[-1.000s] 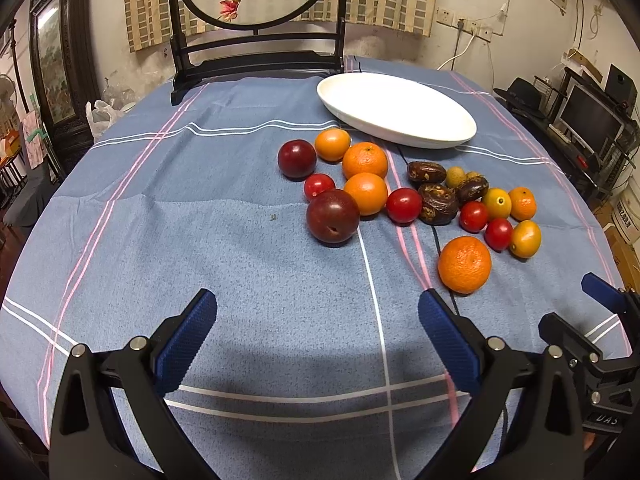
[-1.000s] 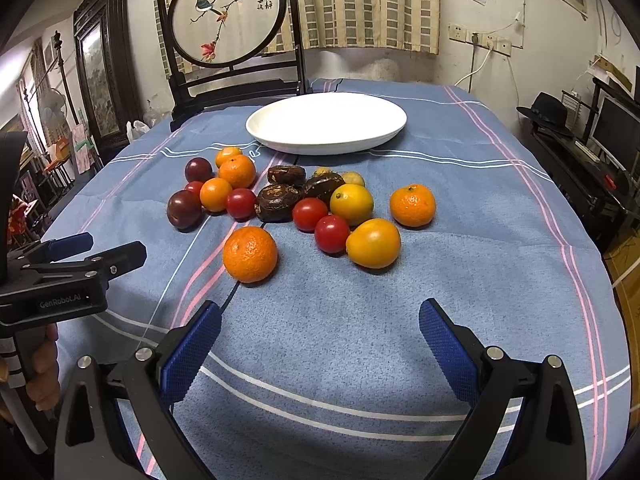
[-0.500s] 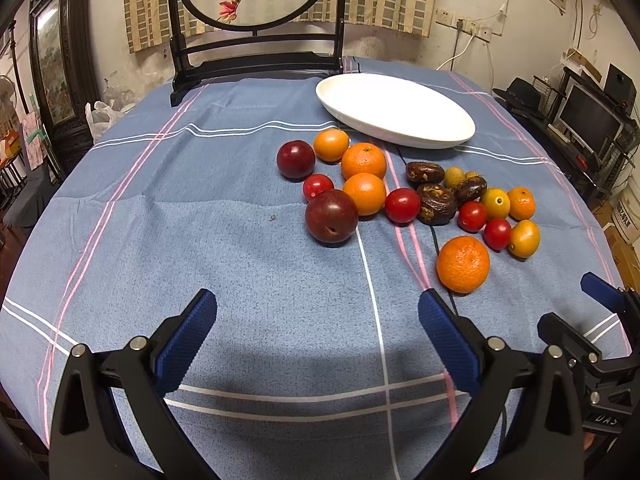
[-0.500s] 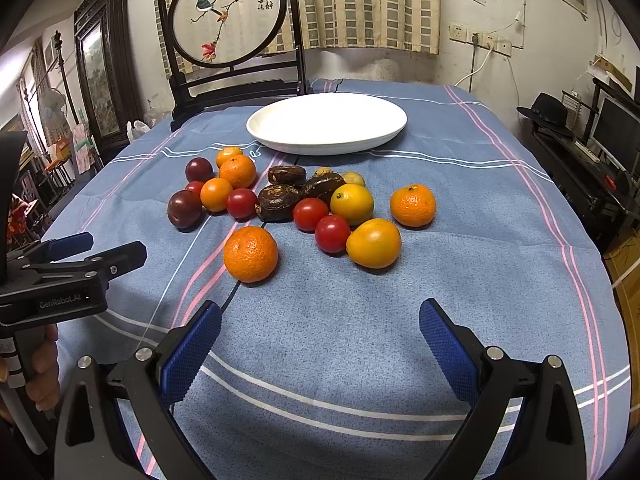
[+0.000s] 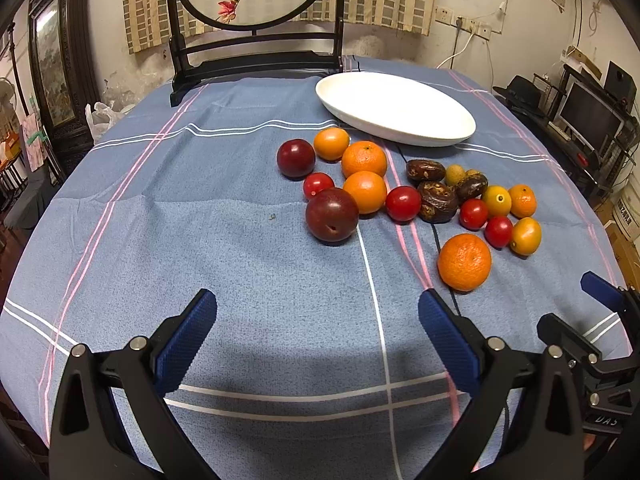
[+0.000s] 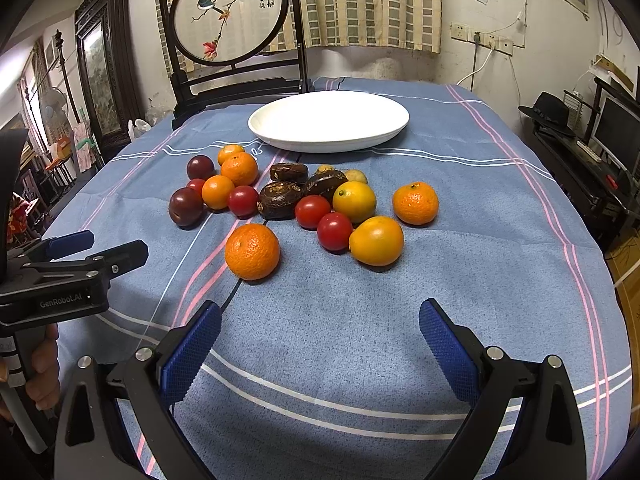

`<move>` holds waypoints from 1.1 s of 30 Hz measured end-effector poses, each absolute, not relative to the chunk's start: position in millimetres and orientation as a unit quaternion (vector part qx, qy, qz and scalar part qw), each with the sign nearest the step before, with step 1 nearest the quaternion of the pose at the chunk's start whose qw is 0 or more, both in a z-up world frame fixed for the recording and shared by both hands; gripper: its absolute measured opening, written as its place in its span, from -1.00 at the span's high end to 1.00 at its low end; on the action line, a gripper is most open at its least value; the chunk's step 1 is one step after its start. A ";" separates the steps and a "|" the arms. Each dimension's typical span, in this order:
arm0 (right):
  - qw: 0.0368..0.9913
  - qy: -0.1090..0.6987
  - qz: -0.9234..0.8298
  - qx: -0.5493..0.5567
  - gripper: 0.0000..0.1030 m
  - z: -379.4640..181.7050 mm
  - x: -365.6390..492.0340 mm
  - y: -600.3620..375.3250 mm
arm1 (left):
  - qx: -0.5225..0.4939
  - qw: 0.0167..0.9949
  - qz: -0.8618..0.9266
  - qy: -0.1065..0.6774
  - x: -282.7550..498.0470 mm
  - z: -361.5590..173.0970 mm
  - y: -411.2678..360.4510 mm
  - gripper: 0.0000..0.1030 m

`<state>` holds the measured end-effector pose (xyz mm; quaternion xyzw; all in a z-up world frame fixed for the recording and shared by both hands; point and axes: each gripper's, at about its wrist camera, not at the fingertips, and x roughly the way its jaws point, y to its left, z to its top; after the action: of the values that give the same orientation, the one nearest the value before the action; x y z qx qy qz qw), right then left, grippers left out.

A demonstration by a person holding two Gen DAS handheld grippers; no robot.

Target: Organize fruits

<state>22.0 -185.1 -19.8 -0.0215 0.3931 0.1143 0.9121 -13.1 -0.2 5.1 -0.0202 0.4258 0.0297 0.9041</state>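
Observation:
A pile of fruit lies on the blue tablecloth: plums (image 5: pixel 331 214), oranges (image 5: pixel 464 262) (image 6: pixel 252 251), cherry tomatoes (image 6: pixel 334 231), dark dates (image 6: pixel 280 200) and yellow kumquats (image 6: pixel 376 241). An empty white oval plate (image 5: pixel 394 109) (image 6: pixel 328 120) sits behind the pile. My left gripper (image 5: pixel 318 334) is open and empty, near the table's front, in line with the front plum. My right gripper (image 6: pixel 320 340) is open and empty, in front of the pile. The left gripper also shows at the left edge of the right wrist view (image 6: pixel 80 256).
A dark wooden screen stand (image 5: pixel 256 52) with a round painted panel stands at the table's far edge behind the plate. A thin dark cable (image 5: pixel 436 236) runs under the fruit. Shelves with a monitor (image 5: pixel 592 116) stand off the table to the right.
Almost nothing has changed. The left wrist view has shifted very slightly, and both grippers stay open and low at the front of the table.

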 end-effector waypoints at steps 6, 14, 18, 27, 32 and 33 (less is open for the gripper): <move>0.909 0.398 0.118 -0.020 -0.93 -25.1 22.0 -183.2 | -0.024 0.900 0.026 0.435 -8.1 -1.4 8.2 -0.92; 0.905 0.402 0.140 -0.017 -0.93 -28.3 26.3 -179.2 | -0.024 0.890 0.009 0.455 18.1 -11.8 22.5 -0.92; 0.900 0.409 0.149 -0.011 -0.93 -28.2 32.1 -179.7 | -0.005 0.888 0.001 0.460 36.4 -14.3 15.0 -0.92; 0.898 0.416 0.146 -0.003 -0.93 -29.4 45.1 -185.4 | 0.013 0.876 -0.028 0.481 80.4 -27.4 -0.7 -0.28; 0.892 0.428 0.144 -0.002 -0.93 -34.6 52.0 -185.9 | 0.010 0.877 -0.031 0.479 94.2 -33.8 1.9 0.08; 0.892 0.429 0.144 -0.002 -0.93 -35.0 52.0 -185.4 | 0.008 0.879 -0.034 0.476 94.7 -33.7 2.5 0.20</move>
<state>52.0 -185.4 -35.0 -0.0022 0.4290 0.1445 0.8917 94.7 2.5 -33.7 0.0084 0.4761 -0.0342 0.8787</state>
